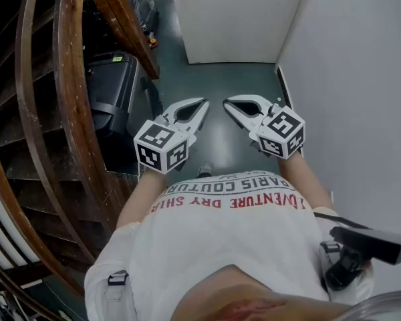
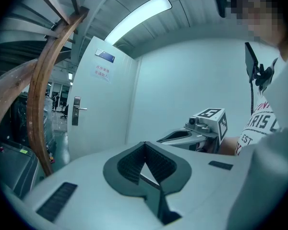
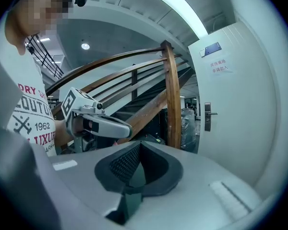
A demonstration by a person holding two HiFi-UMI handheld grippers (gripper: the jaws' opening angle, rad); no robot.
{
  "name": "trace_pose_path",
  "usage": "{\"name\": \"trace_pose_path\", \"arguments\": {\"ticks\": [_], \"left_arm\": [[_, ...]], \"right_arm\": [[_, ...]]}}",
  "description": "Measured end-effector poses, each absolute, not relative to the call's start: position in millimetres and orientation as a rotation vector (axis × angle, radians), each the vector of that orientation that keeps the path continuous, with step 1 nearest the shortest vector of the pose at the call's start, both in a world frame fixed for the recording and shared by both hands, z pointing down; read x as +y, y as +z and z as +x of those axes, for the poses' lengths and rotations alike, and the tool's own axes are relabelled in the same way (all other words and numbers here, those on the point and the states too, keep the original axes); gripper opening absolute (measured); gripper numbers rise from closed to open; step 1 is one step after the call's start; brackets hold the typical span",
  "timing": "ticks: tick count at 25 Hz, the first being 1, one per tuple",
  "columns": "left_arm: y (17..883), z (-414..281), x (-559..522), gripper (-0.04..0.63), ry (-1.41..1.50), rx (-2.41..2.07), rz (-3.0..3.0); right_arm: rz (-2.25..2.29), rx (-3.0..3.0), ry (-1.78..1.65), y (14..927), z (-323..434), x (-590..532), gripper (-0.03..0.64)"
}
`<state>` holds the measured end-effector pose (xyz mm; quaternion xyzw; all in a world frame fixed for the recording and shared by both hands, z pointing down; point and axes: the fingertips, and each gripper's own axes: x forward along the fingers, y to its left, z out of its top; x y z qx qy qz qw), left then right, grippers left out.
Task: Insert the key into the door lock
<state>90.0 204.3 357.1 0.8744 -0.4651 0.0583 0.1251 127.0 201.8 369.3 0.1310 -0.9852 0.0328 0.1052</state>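
In the head view I hold both grippers in front of my chest, close together and pointing toward the white door (image 1: 240, 19). The left gripper (image 1: 204, 103) is shut with nothing visible between its jaws. The right gripper (image 1: 228, 103) is shut as well, also with nothing visible in it. In the left gripper view the left gripper (image 2: 145, 143) faces the door, whose lock plate and lever handle (image 2: 77, 110) lie far off at the left. The right gripper (image 3: 140, 143) has the same lock plate and handle (image 3: 208, 115) at its right. No key shows in any view.
A curved wooden stair rail (image 1: 67, 99) and steps fill the left side. A black case (image 1: 110, 92) stands by the stairs. A grey wall (image 1: 361, 79) runs along the right. Dark green floor (image 1: 220, 79) leads to the door.
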Motion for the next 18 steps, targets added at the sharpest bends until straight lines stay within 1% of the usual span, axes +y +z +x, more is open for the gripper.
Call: {"name": "trace_pose_path", "arguments": {"ticks": [18], "left_arm": [[362, 94, 216, 0.002, 0.170, -1.354, 2.550]], "right_arm": [[0.386, -2.922, 0.091, 368, 130, 212, 0.002]]}}
